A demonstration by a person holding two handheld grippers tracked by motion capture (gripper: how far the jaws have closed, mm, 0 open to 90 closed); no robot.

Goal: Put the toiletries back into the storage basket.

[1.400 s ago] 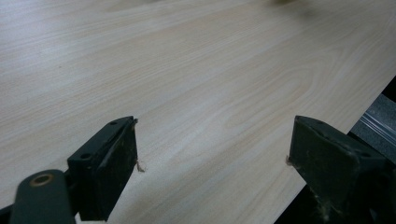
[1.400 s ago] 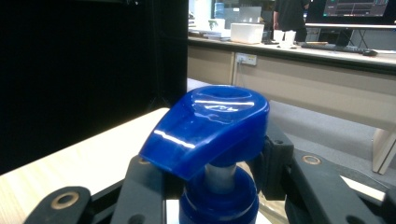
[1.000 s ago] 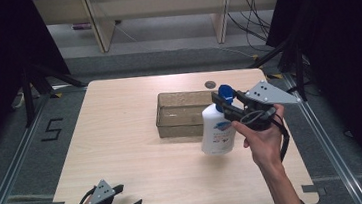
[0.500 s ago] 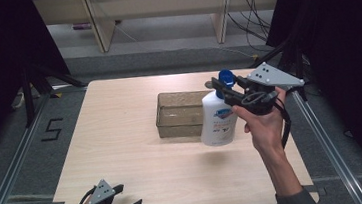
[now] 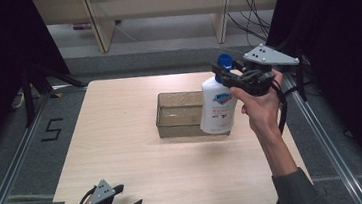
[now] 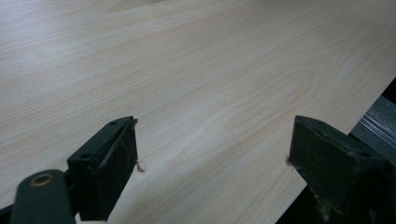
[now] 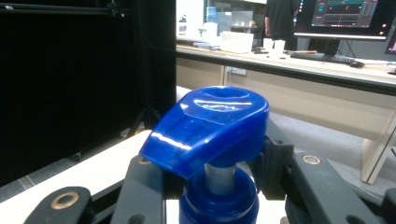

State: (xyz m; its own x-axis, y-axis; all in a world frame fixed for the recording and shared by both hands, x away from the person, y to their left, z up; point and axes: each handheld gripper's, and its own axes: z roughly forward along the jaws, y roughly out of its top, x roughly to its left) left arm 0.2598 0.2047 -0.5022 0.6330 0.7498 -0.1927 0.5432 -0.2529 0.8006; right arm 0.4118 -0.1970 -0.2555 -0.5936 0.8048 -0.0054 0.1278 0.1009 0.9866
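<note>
The right gripper (image 5: 222, 73) has its fingers clamped on the blue collar of the white pump bottle (image 5: 218, 106), held above the right end of the clear tray (image 5: 178, 116) on the counter (image 5: 122, 138). At the near left, the left gripper (image 5: 128, 200) hovers with fingers spread, empty.

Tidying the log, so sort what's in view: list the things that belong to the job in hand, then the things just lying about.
In the job:
- white pump bottle, blue pump head
- right tongs, shut on the bottle's neck
- clear tray under the bottle

Lying about:
- left tongs, open, idle at the table's near edge
- small dark round thing beyond the tray
</note>
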